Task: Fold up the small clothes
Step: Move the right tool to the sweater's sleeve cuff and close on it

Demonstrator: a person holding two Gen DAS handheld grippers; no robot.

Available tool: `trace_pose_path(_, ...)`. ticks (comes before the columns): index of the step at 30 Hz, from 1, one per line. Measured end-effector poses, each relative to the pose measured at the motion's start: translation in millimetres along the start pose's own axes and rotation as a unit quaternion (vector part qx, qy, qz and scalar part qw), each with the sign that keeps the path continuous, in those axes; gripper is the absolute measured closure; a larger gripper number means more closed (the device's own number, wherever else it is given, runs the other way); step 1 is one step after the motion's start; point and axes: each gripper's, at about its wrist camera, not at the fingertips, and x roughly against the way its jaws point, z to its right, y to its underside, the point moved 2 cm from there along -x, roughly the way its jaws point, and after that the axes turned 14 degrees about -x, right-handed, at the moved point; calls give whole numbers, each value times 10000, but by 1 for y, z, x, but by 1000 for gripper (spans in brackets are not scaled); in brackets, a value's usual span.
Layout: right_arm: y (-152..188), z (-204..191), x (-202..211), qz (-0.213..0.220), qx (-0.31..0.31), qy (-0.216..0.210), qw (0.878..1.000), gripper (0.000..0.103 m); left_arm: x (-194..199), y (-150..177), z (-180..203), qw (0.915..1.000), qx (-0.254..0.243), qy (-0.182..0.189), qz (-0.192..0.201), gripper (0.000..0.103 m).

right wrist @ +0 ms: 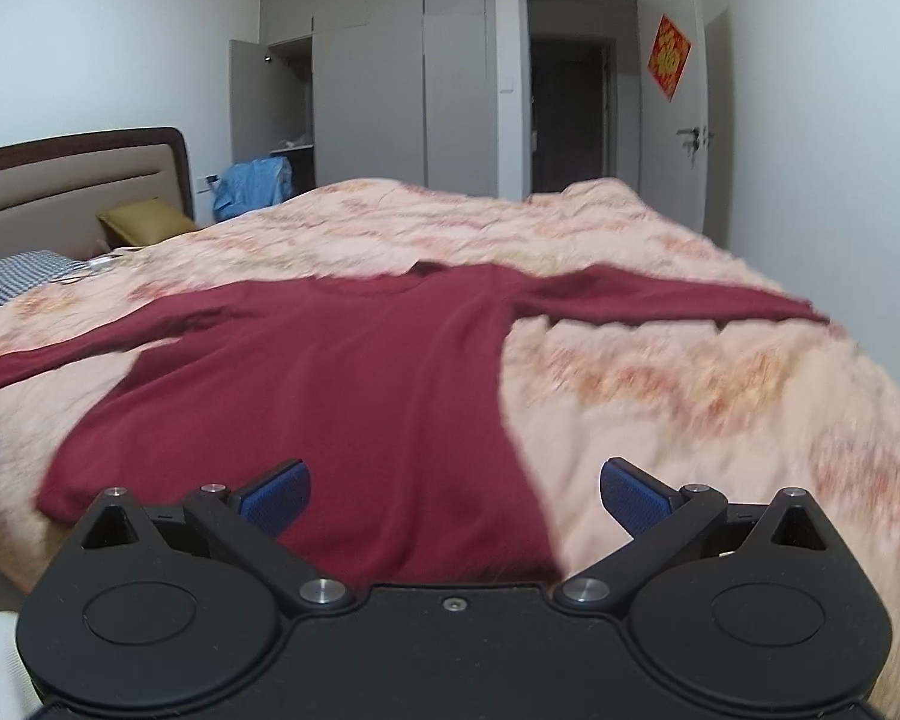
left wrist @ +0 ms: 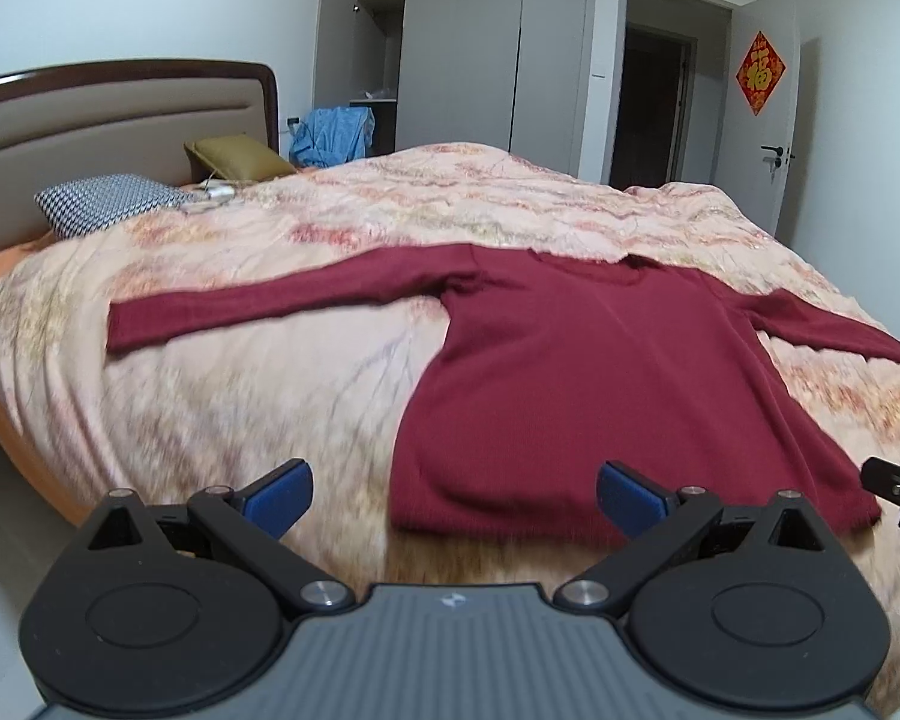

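at the far left of the left wrist view there are two pillows [left wrist: 99, 201] by the headboard [left wrist: 120, 114], well apart from the work. next comes the left sleeve [left wrist: 270, 306] of the sweater [left wrist: 600, 372], stretched straight out across the quilt [left wrist: 240, 396]. the sweater lies flat in the middle of the bed, front or back up i cannot tell, hem toward the cameras and neck away from them. i think it is spread like this so that each sleeve and side can be folded inward without bunching.

the left gripper [left wrist: 455, 495] is held low above the left hem corner, its blue pads far apart and nothing between them. it seems placed there to take that corner. the right gripper [right wrist: 455, 495] is over the right hem corner in the same way, wide apart and empty (a black bit of it shows at the edge of the left view). so both tools are lined up with the hem, which suggests that the fold has not started.

the cloth is dark red, a fine knit, mostly smooth, with small wrinkles near the armpits. the right sleeve [right wrist: 678, 300] reaches out toward the right side of the quilt, slightly angled. both views are a little blurred.
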Motion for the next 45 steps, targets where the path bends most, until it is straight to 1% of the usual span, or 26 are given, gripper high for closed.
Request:
trace_pose_path(5,-25,24,-43,72,74,291,9995,0,-35,-37,11,9998,-158,-42,60,0)
trace_pose_path(11,-48,58,-98,103,56,592,9982,0,-91,-79,38,9994,-307,95,90,0)
trace_pose_path(13,-55,70,-114,165,16,599,9981,0,-111,-90,50,9993,-328,158,97,0)
trace_pose_path(17,-70,96,-138,485,-110,555,9972,0,-154,-107,70,9989,-225,371,160,0)
trace_pose_path(20,-85,123,-155,716,-413,590,9948,0,-190,-117,88,9985,-245,456,195,0)
trace_pose_path(22,-96,146,-171,727,-705,560,9933,0,-212,-121,100,9980,-319,501,195,0)
trace_pose_path(24,-108,171,-188,736,-1101,412,9903,0,-230,-126,111,9978,-345,537,174,0)
trace_pose_path(26,-118,195,-204,757,-1416,375,9863,0,-243,-127,119,9975,-291,597,253,0)
trace_pose_path(29,-133,224,-227,741,-1648,545,9820,0,-259,-126,129,9970,-226,674,294,0)
trace_pose_path(34,-149,259,-259,735,-1910,1091,9727,0,-274,-113,140,9970,-278,676,268,0)
trace_pose_path(37,-153,274,-272,870,-1938,1397,9671,0,-281,-105,143,9972,-322,646,181,0)
trace_pose_path(39,-157,282,-280,879,-1946,1644,9630,0,-286,-100,145,9972,-332,657,90,0)
trace_pose_path(41,-161,293,-288,899,-2091,1856,9559,0,-288,-97,146,9974,-346,636,23,0)
trace_pose_path(45,-168,315,-303,895,-2466,2103,9418,1,-292,-94,146,9973,-354,637,-25,0)
